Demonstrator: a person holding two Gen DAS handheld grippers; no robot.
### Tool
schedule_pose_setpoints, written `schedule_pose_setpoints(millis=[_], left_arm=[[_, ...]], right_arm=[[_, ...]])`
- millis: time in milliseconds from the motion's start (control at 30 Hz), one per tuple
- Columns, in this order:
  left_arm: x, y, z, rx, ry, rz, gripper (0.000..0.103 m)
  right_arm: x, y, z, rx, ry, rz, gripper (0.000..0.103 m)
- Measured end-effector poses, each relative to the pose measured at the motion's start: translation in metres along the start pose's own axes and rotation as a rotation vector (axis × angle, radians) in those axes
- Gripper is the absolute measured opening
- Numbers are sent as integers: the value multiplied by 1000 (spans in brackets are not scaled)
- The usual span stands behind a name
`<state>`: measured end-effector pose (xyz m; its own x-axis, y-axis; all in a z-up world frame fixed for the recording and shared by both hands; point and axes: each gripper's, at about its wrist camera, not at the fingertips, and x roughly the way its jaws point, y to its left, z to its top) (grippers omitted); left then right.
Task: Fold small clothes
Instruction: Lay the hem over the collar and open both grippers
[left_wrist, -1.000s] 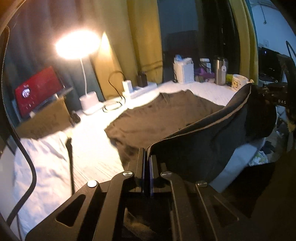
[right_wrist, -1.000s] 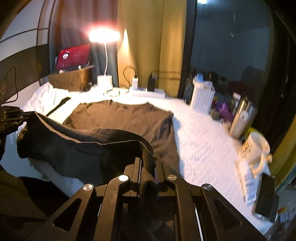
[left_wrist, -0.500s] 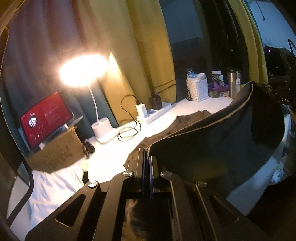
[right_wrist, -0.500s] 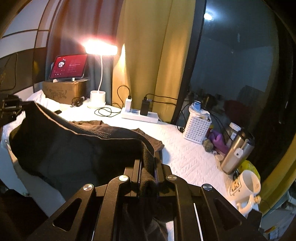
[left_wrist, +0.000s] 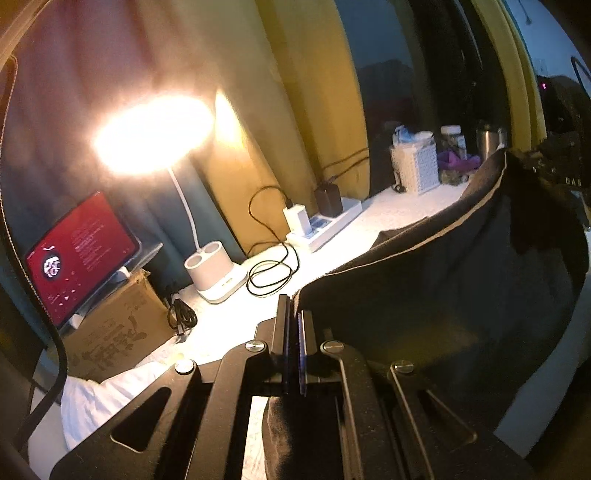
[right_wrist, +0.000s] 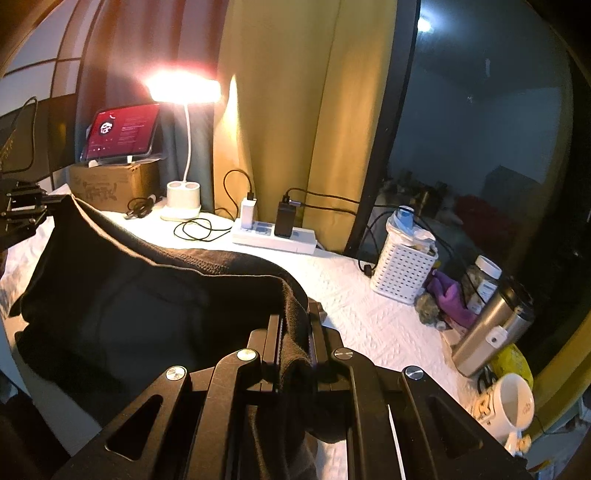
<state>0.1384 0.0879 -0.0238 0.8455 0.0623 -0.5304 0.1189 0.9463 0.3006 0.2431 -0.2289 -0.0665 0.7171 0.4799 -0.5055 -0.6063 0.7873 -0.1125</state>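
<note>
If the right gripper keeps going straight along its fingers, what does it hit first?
Probably the white power strip with its plugged-in chargers, at the foot of the yellow curtain. The right gripper, shut on the dark garment, points over bare white bedding; depth is unclear.

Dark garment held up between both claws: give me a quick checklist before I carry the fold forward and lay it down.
1. Left claw shut on the dark garment: ok, hem pinched at its tips.
2. Right claw shut on the same garment: ok, cloth bunched between its fingers.
3. Hem between the two grips: not ok, it sags rather than running taut.
4. Black cable and power strip near the far edge of the white bedding: ok, apart from the cloth.
5. Lower half of the garment lying flat: cannot tell, hidden behind the raised half.
</note>
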Motion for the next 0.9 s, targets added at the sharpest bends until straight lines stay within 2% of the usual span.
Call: schedule_pose_setpoints(millis=[333, 633, 733, 800, 833, 900], left_arm=[[82, 20, -10, -60, 122, -37, 2], [151, 26, -31, -84, 262, -29, 2], [168, 28, -38, -91, 310, -5, 9], [175, 33, -44, -121, 330, -9, 9], [177, 35, -46, -134, 337, -14, 9], [180, 39, -49, -153, 343, -8, 10]], right_arm=[[92, -13, 8, 24, 114, 58, 11], [180, -18, 3, 17, 233, 119, 11], [206, -21, -1, 14, 274, 119, 11], [221, -27, -4, 18, 307, 112, 11], [227, -31, -4, 26, 319, 123, 13], [230, -40, -4, 36, 319, 96, 27]])
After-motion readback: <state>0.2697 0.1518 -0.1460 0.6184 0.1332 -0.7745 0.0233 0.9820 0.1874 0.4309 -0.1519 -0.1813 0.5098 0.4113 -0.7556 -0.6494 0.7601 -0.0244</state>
